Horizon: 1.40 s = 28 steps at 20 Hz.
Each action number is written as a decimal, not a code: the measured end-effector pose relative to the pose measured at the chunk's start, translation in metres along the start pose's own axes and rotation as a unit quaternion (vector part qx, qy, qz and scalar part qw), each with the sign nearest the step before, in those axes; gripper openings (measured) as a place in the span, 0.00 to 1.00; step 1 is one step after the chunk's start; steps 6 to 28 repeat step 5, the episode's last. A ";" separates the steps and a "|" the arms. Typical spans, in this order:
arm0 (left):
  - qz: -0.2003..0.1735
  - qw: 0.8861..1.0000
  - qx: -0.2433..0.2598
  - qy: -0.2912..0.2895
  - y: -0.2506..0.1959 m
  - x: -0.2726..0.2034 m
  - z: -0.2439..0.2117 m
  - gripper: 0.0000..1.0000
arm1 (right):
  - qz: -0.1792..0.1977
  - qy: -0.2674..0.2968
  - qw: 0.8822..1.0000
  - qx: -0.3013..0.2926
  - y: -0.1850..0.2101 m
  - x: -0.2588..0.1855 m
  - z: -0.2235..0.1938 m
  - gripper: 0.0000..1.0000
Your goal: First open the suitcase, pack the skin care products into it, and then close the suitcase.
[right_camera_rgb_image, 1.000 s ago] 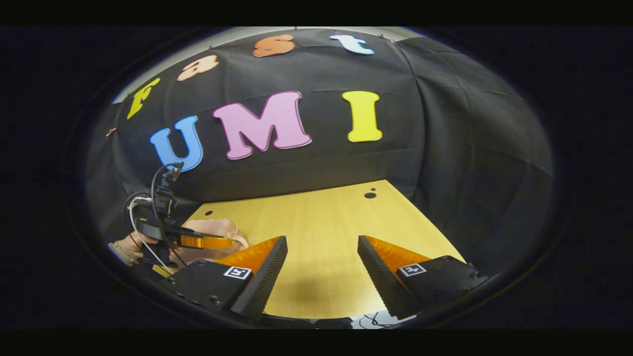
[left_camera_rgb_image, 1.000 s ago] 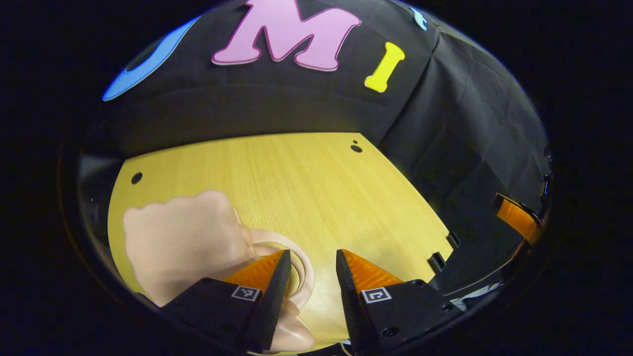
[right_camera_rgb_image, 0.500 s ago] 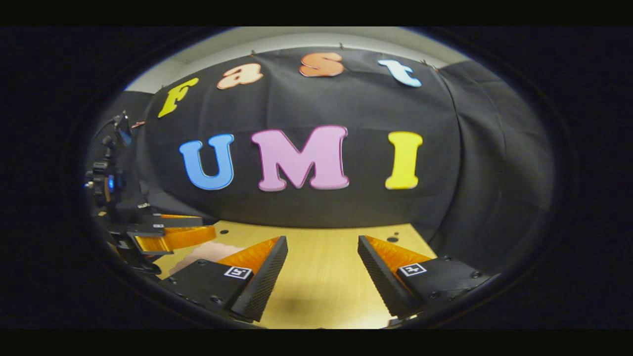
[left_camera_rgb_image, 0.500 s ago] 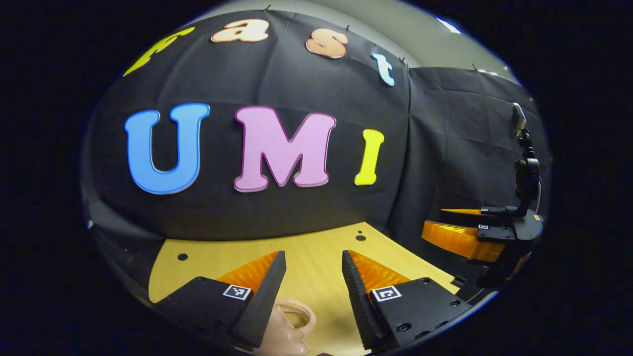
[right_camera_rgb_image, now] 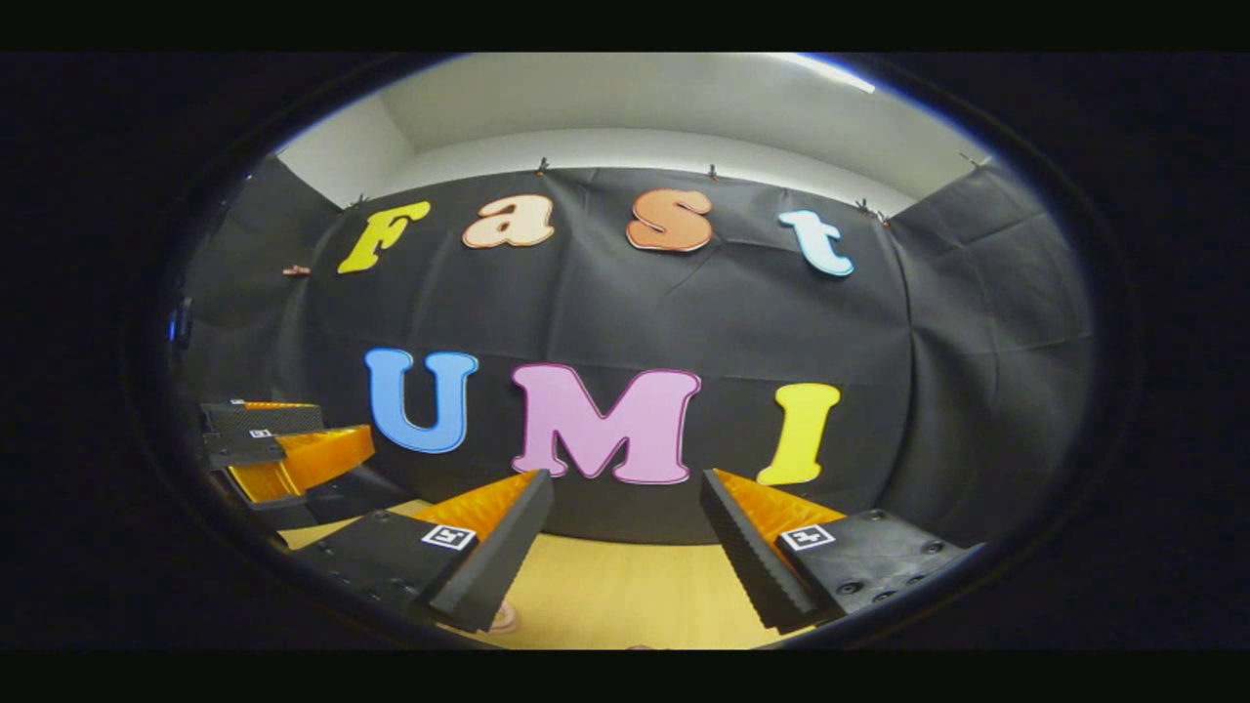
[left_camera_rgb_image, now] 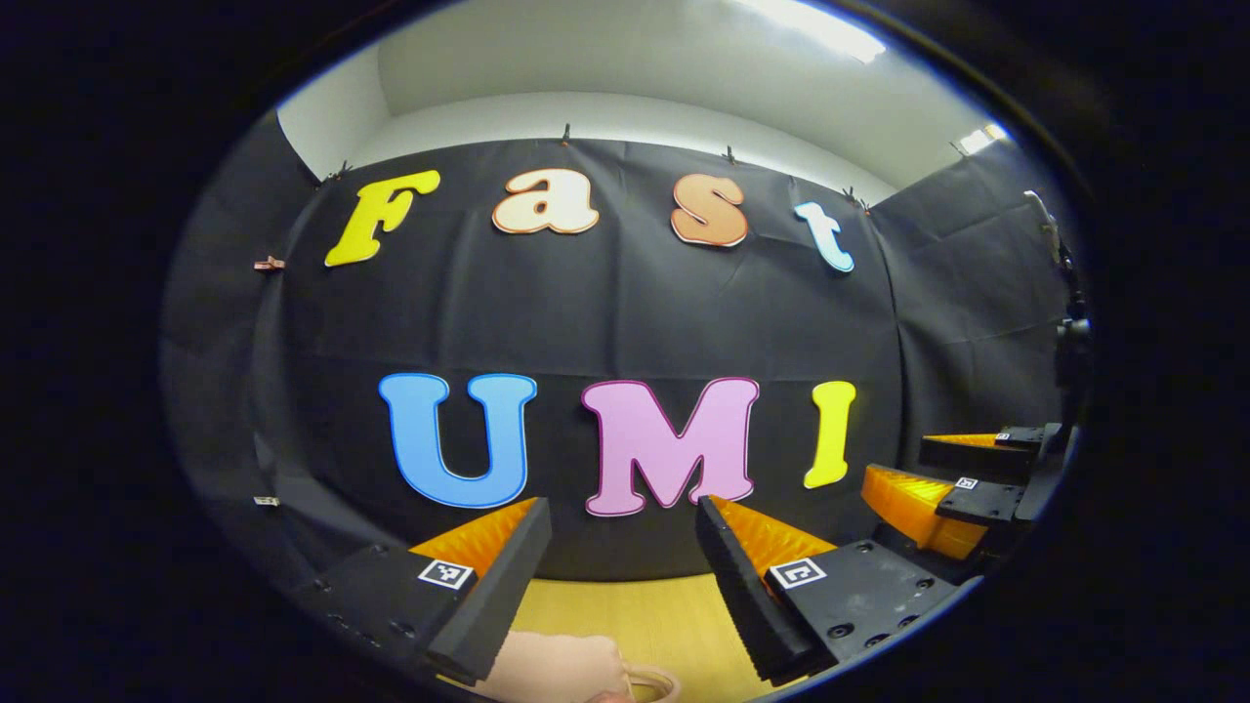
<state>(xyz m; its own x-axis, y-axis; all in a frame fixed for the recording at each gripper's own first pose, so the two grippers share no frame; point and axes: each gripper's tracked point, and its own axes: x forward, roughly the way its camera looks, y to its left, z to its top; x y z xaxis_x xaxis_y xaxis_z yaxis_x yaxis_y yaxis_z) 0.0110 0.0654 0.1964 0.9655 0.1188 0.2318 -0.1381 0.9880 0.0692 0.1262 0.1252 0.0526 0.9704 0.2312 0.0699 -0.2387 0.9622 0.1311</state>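
Both the left gripper [left_camera_rgb_image: 617, 571] and right gripper [right_camera_rgb_image: 625, 542] gape empty above the desk [right_camera_rgb_image: 605, 596], a pale pink suitcase [left_camera_rgb_image: 552, 674] under the left one.

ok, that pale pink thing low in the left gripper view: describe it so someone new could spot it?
Start at the yellow wooden table below the black cloth wall. At its near edge, just under the open left gripper, lies a pale pink rounded object. Its soft pink colour and the thin loop on its right side set it apart from the bare wood; what it is cannot be told.
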 end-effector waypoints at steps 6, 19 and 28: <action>0.019 1.000 -0.007 0.009 0.002 0.011 -0.011 0.94 | -0.015 0.005 1.000 0.011 -0.024 0.004 -0.006 0.97; 0.019 1.000 -0.007 0.009 0.002 0.011 -0.011 0.94 | -0.015 0.005 1.000 0.011 -0.024 0.004 -0.006 0.97; 0.019 1.000 -0.007 0.009 0.002 0.011 -0.011 0.94 | -0.015 0.005 1.000 0.011 -0.024 0.004 -0.006 0.97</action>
